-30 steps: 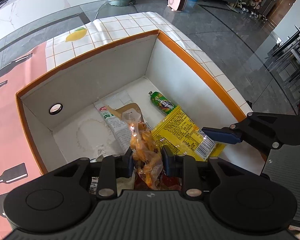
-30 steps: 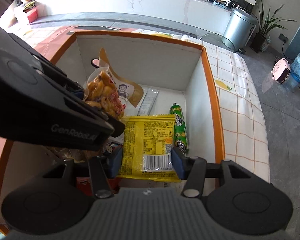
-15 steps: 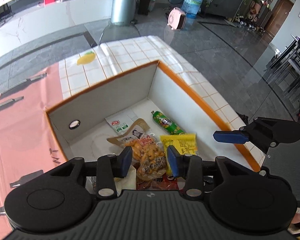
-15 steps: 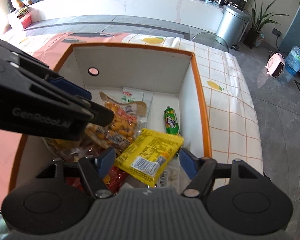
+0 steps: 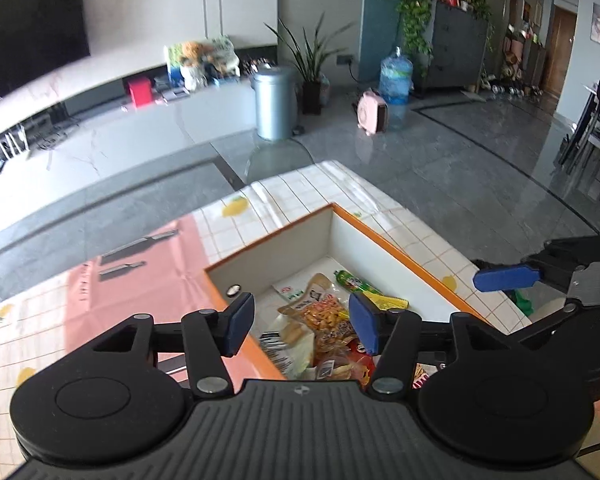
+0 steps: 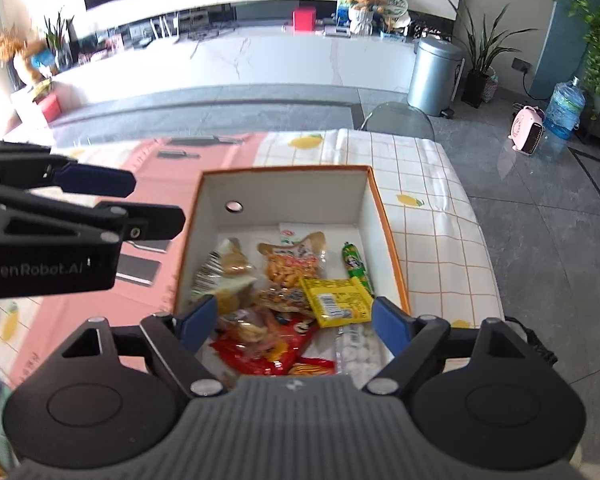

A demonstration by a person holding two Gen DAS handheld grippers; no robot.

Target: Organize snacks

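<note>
Now snacks point(image 6: 296, 280) inside box point(image 6: 388, 236)

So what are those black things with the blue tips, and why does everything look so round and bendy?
Those are hand-held grippers: big pinchers that a person squeezes, one in each hand. No robot here. Each one carries a small camera with a very wide lens, which bends the room.

One picture looks out along the left hand-held gripper, the other along the right hand-held gripper. Each also catches the other one at its edge.

Below them, on a table with a checked and pink cloth, sits a white box with an orange rim. Inside lie snacks: a yellow packet, a green sausage stick, a clear bag of orange bites and a red bag.

Both grippers have just been opening, and nothing is between their blue pads. The snacks lie in the box.
</note>
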